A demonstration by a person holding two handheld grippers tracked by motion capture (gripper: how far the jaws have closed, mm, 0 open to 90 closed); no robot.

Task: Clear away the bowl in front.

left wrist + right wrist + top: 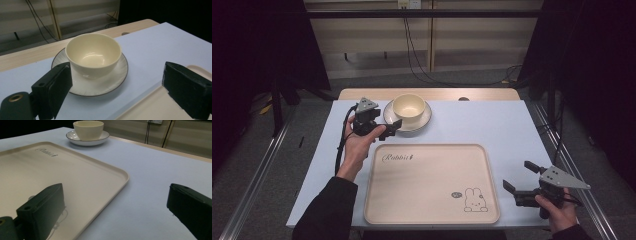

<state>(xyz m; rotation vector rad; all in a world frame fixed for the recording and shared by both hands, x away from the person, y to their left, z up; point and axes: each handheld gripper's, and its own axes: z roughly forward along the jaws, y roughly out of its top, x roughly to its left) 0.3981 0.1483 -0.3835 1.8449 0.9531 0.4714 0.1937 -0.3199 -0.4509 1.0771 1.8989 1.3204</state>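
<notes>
A cream bowl (409,105) (93,54) (88,129) stands upright on a white saucer with a dark rim (391,116) (100,85) (73,136) at the back of the table. My left gripper (384,125) (117,87) is open just in front of the saucer's near-left edge, with nothing between its jaws. A cream tray (427,185) (50,175) with a rabbit drawing lies in the middle of the table. At the front right, beside the tray's right edge, my right gripper (519,176) (115,207) is open and empty.
A pale blue mat (492,125) covers the table, and a strip of bare wood (432,94) shows along its far edge. Cables (417,60) hang down behind the table. Metal rails (257,165) run along both sides on the floor.
</notes>
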